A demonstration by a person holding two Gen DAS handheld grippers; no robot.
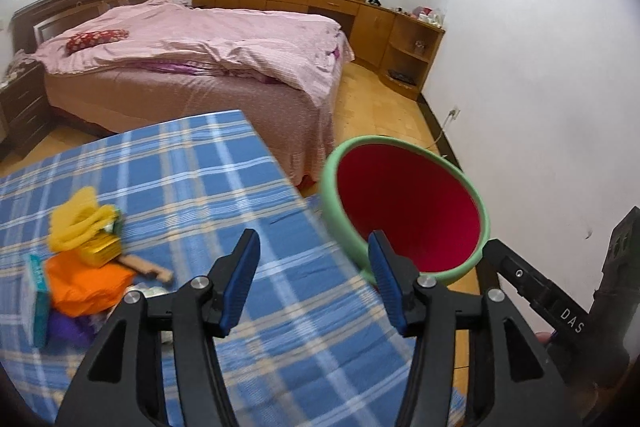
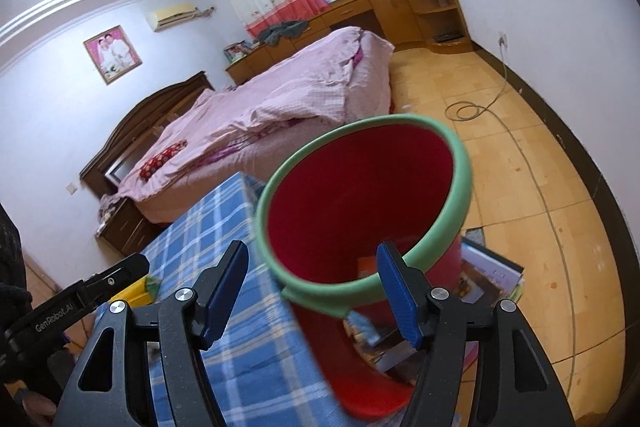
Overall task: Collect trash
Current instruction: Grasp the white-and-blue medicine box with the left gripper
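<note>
Blue plaid cloth [image 1: 208,187] covers the table, and at its left side in the left wrist view lies the heap of trash: a teal-and-white carton [image 1: 35,301] at the far left, an orange wrapper [image 1: 86,285] beside it with something purple [image 1: 68,327] under its edge, a yellow crumpled bag [image 1: 82,223] on top and behind, and a pale wooden stick [image 1: 148,266] poking out to the right of the heap. All of it looks smeared by motion blur. Right of the heap, the left gripper [image 1: 314,281] hangs above the cloth near the table's right edge with its blue pads spread apart and nothing between them. Further right, just off the table edge, stands the red bin [image 1: 408,211] with its green rim [image 1: 404,143]; the gripper's right pad overlaps the bin's near rim in the picture, though whether it touches cannot be told. At the far right of that view part of the other black tool shows. In the right wrist view, the right gripper [image 2: 314,291] is likewise spread and empty, aimed at the bin's mouth [image 2: 360,199], with its right pad close to the near rim. Some paper scraps lie at the bin's bottom, and books [image 2: 490,275] sit on the floor just right of the bin. A pink bed [image 1: 192,55] fills the room behind.
</note>
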